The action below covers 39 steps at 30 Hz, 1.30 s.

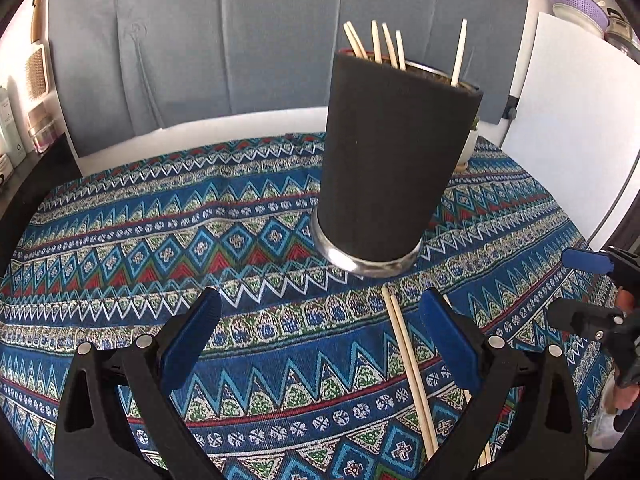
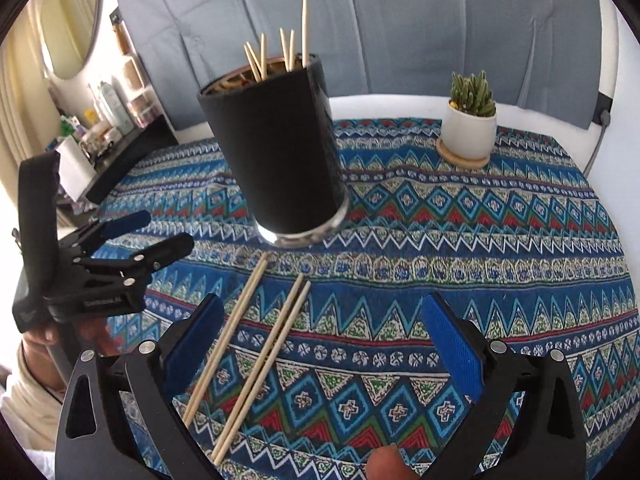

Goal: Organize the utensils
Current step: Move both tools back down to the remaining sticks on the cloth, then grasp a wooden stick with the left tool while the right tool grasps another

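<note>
A black cylindrical holder (image 1: 390, 168) (image 2: 282, 152) with a metal base stands on the patterned tablecloth and holds several wooden chopsticks (image 1: 384, 46) (image 2: 280, 54). More chopsticks lie loose on the cloth in front of it (image 1: 410, 364) (image 2: 264, 354). My left gripper (image 1: 320, 312) is open and empty, hovering above the cloth just short of the holder; it also shows at the left of the right wrist view (image 2: 160, 232). My right gripper (image 2: 320, 316) is open and empty above the loose chopsticks; it shows at the right edge of the left wrist view (image 1: 576, 284).
A small cactus in a white pot (image 2: 470, 120) on a wooden coaster stands at the back right of the table. A grey padded wall (image 1: 240, 40) lies behind. A shelf with bottles (image 2: 104, 120) is at the left, a white board (image 1: 568, 128) at the right.
</note>
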### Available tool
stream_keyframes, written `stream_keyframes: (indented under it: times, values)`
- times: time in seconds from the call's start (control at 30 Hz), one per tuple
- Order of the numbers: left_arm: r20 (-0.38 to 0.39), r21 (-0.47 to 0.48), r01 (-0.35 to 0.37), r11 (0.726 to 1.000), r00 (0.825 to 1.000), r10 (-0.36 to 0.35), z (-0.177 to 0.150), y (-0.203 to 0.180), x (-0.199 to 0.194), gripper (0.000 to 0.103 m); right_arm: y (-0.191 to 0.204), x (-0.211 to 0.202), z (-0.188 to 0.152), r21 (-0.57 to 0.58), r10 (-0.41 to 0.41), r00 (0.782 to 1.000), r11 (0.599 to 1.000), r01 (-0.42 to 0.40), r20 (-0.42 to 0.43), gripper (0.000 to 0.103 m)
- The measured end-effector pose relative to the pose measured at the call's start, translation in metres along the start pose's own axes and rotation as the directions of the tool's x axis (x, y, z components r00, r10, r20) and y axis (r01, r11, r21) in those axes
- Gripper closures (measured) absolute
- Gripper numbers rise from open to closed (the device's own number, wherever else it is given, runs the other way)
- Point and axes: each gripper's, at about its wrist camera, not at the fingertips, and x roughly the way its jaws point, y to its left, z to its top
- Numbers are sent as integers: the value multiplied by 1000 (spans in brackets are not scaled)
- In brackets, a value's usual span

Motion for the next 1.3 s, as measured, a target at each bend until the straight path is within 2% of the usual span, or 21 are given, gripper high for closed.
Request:
stream_keyframes:
  times: [0.27,0.5,0.63,0.9,1.13,1.3]
  values:
    - [-156,11,-25,1000,987,26,-8,-5,28,6,-5,44,-18,4,-49,985,999,50,-163,8]
    - [-296,-16,7,1000,955,-11,-11,-9,48,6,-6,60,-29,-18,-53,971,999,50,-233,8]
    - [-334,-17,0,1000,943,-6,-13,-10,56,6,-4,61,-29,-43,-72,971,997,64,-227,8]
    - [-327,9,-24,1000,945,25,-13,-17,63,6,4,64,-27,-52,-66,973,997,55,-222,8]
    - [-330,3,-25,1000,944,25,-13,-16,62,6,25,71,-35,-124,-120,976,987,98,-182,8]
    - [-305,31,-27,999,952,35,-15,-22,64,5,31,67,-38,-167,-154,977,978,129,-145,8]
